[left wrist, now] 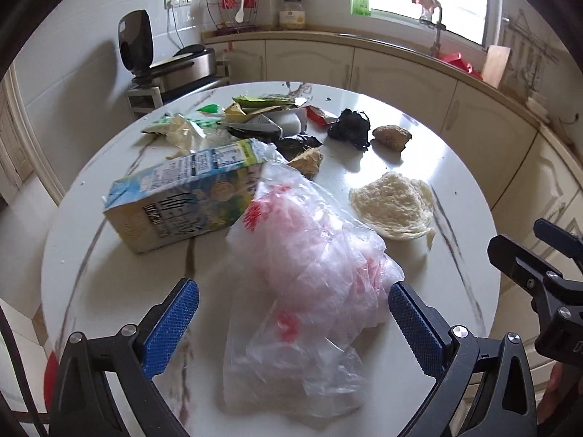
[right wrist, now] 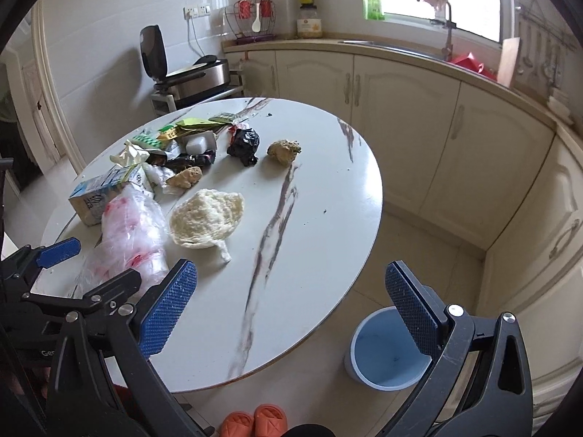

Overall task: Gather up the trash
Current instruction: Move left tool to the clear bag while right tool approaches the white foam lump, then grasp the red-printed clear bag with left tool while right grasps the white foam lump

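Observation:
Trash lies on a round white marble table (left wrist: 430,145) (right wrist: 320,196). A crumpled clear plastic bag with red print (left wrist: 309,276) (right wrist: 127,233) lies nearest, and my left gripper (left wrist: 293,327) (right wrist: 94,258) stands open around its near end. Behind it lies a drink carton (left wrist: 182,196) (right wrist: 105,193). A pale crumpled tissue (left wrist: 393,204) (right wrist: 206,216), two brown lumps (left wrist: 391,136) (right wrist: 284,151), a black bag wad (left wrist: 348,127) (right wrist: 244,144) and several wrappers (left wrist: 255,109) (right wrist: 182,131) lie farther off. My right gripper (right wrist: 291,306) is open and empty above the table's near edge.
A blue bin (right wrist: 386,349) stands on the floor to the right of the table, under my right gripper. Orange slippers (right wrist: 255,420) lie on the floor near me. Cream cabinets (right wrist: 400,109) and a sink counter curve around the back and right. An appliance cart (left wrist: 175,65) stands at the back left.

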Tool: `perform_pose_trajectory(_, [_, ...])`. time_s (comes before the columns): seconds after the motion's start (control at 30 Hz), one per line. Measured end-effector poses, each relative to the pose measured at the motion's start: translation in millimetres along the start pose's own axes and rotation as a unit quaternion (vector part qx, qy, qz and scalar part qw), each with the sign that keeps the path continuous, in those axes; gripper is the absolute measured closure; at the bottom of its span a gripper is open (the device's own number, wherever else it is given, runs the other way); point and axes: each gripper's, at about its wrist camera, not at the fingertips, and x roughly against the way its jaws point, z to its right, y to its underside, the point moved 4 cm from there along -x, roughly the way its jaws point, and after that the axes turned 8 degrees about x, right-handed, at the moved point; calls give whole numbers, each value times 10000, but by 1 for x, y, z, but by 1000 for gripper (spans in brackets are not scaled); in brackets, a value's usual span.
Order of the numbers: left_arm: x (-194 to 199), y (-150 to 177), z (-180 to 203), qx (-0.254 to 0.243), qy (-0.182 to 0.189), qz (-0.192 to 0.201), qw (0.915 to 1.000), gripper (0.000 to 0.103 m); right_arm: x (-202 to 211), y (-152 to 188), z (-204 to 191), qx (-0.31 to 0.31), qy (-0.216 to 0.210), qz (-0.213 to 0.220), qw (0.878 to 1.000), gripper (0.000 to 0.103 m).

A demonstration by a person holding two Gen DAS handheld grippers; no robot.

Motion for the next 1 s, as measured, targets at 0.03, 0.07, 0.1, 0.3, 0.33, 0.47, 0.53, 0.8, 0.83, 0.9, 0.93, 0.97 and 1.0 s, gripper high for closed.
perform_pose_trajectory(0.03, [-7,-5,0,44,51,-1,10000,1,-5,-2,1,-9,-41,-29,10000,0])
perform_pose_trajectory(0.07, [-10,-11,0,49,72,-6,10000,1,-9,-4,1,-7,-94,-57,9999,0])
perform_pose_trajectory(0.1, [-12,-14,-2,56,97,-4,9999,1,-14,-7,0,-3,-142,-74,9999,0])
perform_pose_trajectory(0.3, [-30,-29,-33,344,532,-106,9979,12,-36,-22,-13,197,-648,-115,9976,0])
perform_pose_trajectory(0.33, [-30,-30,-39,335,538,-74,9980,13,-40,-25,-16,269,-752,-141,9967,0])
perform_pose_trajectory(0.47, [-20,-25,-61,230,624,-32,9978,18,-52,-30,-34,696,-822,-314,9937,0])
perform_pose_trajectory(0.53, [-10,-18,-71,215,649,-29,9977,19,-57,-34,-48,940,-924,-353,9906,0])
perform_pose_trajectory(0.8, [27,6,-89,444,802,27,9958,16,-84,-38,-83,1560,-1194,-699,9780,30])
perform_pose_trajectory(0.83, [30,6,-92,520,842,21,9951,15,-84,-39,-83,1580,-1154,-685,9783,32])
perform_pose_trajectory(0.9, [38,9,-94,667,876,49,9939,13,-82,-38,-81,1570,-1171,-672,9783,42])
perform_pose_trajectory(0.93, [40,9,-94,686,873,52,9938,9,-81,-37,-80,1555,-1201,-645,9784,42])
perform_pose_trajectory(0.97, [42,10,-92,693,870,55,9938,8,-81,-37,-78,1542,-1223,-609,9786,44])
perform_pose_trajectory(1.0, [43,11,-89,677,852,51,9940,7,-79,-35,-76,1498,-1253,-587,9790,46])
